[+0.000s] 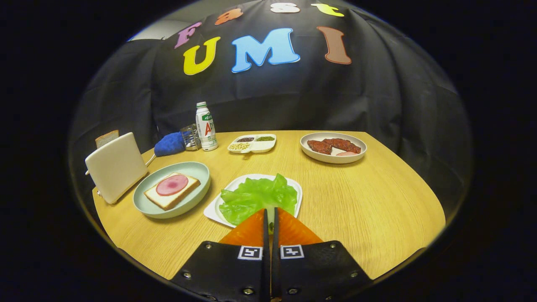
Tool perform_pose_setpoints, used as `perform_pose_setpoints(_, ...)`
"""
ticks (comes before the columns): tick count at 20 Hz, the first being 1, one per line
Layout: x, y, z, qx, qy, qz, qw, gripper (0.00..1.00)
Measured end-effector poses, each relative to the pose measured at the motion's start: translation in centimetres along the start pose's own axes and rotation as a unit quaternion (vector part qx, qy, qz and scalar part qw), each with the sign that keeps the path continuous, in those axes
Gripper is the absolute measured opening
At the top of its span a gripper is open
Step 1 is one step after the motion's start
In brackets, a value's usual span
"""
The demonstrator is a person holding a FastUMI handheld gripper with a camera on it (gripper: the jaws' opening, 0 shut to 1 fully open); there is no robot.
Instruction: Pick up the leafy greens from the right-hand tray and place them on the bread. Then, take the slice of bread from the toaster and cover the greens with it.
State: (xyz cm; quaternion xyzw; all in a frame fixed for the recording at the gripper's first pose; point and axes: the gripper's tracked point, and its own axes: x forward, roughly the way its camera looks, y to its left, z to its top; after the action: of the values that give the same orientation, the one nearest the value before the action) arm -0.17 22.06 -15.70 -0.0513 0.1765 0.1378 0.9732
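Note:
The leafy greens point(256, 197) lie flat on a white square tray point(213, 210), just ahead of my fingers. My gripper point(270, 212) hovers above the tray's near edge, its orange fingers point(249, 230) shut with only a thin slit between them and nothing clearly held. To the left of the tray, a pale green plate point(197, 167) holds a slice of bread point(168, 199) topped with a round pink slice of ham point(172, 184). Further left stands a cream toaster point(115, 165) with a second slice of bread point(106, 137) sticking up behind its top.
At the back of the round wooden table point(356, 201) stand a white bottle point(206, 126), a small glass point(191, 136), a blue cloth point(169, 144) and a divided dish of beans point(252, 143). A plate of red meat point(333, 147) sits at the back right.

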Motion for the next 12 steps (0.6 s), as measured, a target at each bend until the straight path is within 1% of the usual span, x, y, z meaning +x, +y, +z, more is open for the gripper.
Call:
perform_pose_setpoints(3,-1.0,0.2,1.5,-0.011,-0.018,-0.003,1.0,0.02)
perform_pose_setpoints(12,-3.0,3.2,5.2,-0.022,-0.057,0.023,0.998,0.02)
